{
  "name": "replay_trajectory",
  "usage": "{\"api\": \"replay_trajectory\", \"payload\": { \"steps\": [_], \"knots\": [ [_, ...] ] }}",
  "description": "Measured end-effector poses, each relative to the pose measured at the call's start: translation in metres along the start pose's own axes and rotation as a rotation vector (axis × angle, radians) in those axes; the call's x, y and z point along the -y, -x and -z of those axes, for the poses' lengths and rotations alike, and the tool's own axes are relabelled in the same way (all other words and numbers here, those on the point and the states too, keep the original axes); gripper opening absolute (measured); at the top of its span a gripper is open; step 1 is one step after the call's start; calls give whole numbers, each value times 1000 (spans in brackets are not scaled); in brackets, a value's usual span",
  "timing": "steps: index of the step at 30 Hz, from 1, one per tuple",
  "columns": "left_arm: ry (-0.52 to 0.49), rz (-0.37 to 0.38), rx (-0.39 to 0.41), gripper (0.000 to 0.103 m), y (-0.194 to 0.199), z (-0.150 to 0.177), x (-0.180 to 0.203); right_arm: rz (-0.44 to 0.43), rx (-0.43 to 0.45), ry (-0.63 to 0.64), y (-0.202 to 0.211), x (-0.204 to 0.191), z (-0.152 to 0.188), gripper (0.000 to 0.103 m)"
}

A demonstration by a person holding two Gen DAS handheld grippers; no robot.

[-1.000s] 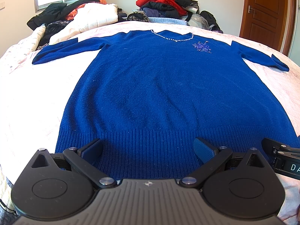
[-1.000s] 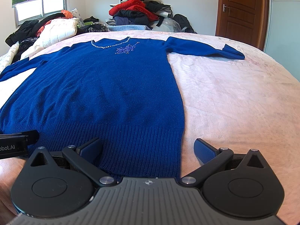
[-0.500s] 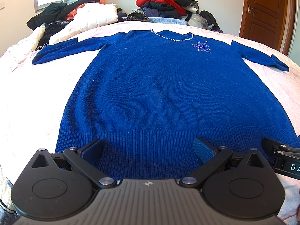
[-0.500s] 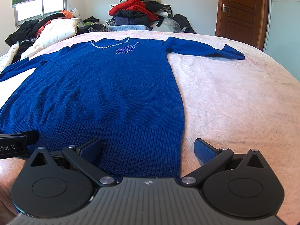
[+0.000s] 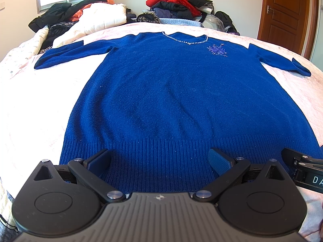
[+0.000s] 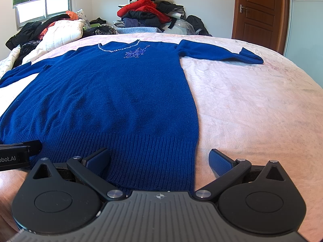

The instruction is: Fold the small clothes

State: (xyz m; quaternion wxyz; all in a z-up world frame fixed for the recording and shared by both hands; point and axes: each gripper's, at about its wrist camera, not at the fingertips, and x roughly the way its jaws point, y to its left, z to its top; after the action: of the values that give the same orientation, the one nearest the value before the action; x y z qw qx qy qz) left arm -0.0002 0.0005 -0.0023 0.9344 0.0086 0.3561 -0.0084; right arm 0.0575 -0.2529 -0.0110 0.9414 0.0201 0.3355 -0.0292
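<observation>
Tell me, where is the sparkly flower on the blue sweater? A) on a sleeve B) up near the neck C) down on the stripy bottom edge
B: the beaded flower sits just below the sparkly neckline of the blue sweater, far from the ribbed hem and both sleeves.

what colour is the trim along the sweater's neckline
Silvery white, like a row of small beads, against the deep blue sweater; the neckline trim shows best in the right wrist view.

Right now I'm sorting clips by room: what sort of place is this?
Probably a bedroom: a blue sweater spread on a bed, piled clothes behind, a wooden door.
</observation>
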Motion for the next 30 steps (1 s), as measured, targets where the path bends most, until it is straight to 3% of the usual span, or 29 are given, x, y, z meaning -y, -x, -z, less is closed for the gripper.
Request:
{"api": "replay_trajectory", "payload": {
  "steps": [23,30],
  "knots": [
    [-20,-13,0,103,3,1,5,6,4,29,2,-2,-4,103],
    [-7,2,48,103,8,-24,2,-18,60,110,4,-8,-27,102]
  ]
}}
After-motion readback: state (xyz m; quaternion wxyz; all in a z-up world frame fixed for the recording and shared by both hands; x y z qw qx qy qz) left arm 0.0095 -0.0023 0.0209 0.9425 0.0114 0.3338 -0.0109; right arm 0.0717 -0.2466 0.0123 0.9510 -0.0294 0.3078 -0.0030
